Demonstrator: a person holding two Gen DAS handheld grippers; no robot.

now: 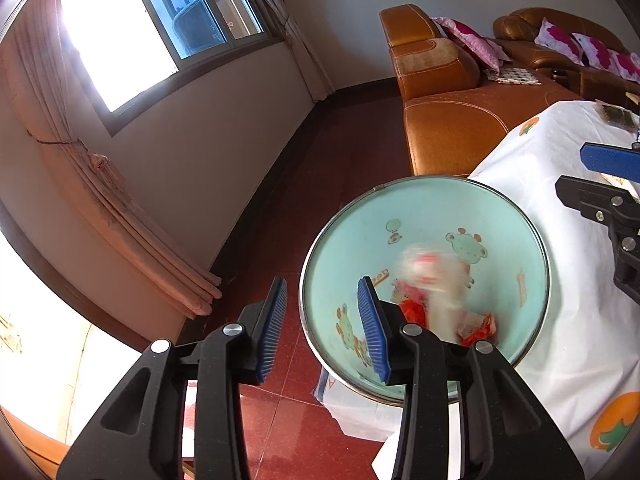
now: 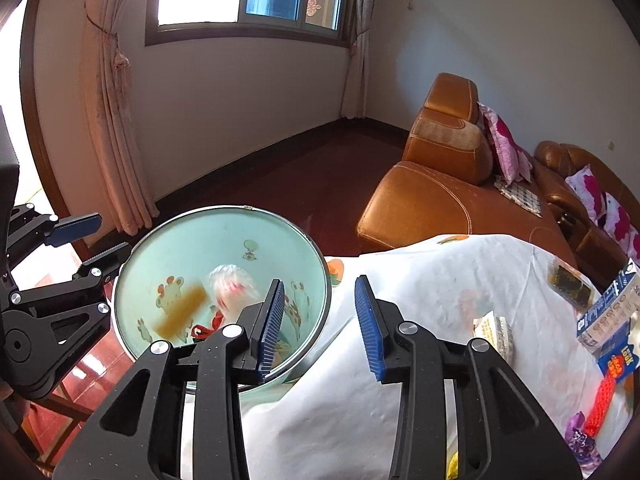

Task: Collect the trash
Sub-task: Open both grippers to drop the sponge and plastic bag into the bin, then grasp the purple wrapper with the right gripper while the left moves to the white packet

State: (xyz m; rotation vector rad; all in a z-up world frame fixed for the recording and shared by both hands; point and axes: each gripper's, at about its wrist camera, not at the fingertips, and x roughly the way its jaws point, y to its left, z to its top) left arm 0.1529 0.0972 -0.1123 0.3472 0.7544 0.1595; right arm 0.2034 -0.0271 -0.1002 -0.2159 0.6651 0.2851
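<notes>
A mint-green trash bin [image 1: 424,179] with cartoon prints stands against the table's edge. My left gripper [image 1: 322,300] is open over its near rim with nothing between the fingers. A white-and-red wrapper [image 1: 430,276] shows motion-blurred inside the bin, above red wrappers [image 1: 478,328] at the bottom. In the right wrist view my right gripper [image 2: 320,304] is open and empty, straddling the bin [image 2: 224,209] rim and the cloth. A blurred tan strip [image 2: 182,314] and a blurred white wrapper [image 2: 232,284] are inside the bin. Each gripper shows in the other's view: right gripper [image 1: 578,178], left gripper [image 2: 96,242].
The table wears a white cloth [image 2: 420,288]. On its right part lie a white paper packet [image 2: 494,332], a dark green packet [image 2: 568,284], a blue-and-white box [image 2: 608,312], a red mesh piece [image 2: 604,400] and a purple wrapper [image 2: 580,440]. An orange sofa [image 2: 424,200] stands behind.
</notes>
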